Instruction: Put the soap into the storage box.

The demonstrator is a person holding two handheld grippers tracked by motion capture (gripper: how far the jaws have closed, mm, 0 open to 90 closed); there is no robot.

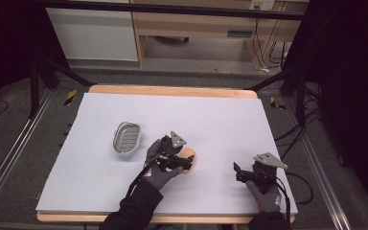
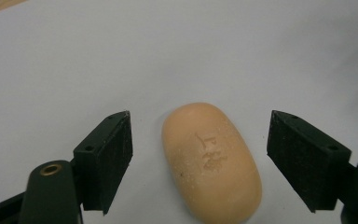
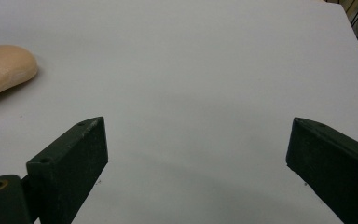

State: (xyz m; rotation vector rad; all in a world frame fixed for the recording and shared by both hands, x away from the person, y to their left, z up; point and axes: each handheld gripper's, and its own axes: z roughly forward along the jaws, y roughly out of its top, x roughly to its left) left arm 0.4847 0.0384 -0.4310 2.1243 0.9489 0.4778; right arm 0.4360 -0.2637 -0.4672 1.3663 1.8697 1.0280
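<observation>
Lying near the middle of the surface (image 1: pixel 220 120), the soap bar (image 2: pixel 210 161) sits between the spread fingers (image 2: pixel 106 156) of the left gripper (image 2: pixel 200 154), untouched; its near end is cut off in the left gripper view. The right gripper (image 3: pixel 196 158), fingers spread, hovers over bare surface toward the near right corner. A metal soap dish (image 1: pixel 126 137) stands left of the soap.

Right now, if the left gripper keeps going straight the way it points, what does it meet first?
The bar of soap: it lies between the open jaws of the left gripper, with gaps on both sides. How near it is I can't tell.
</observation>
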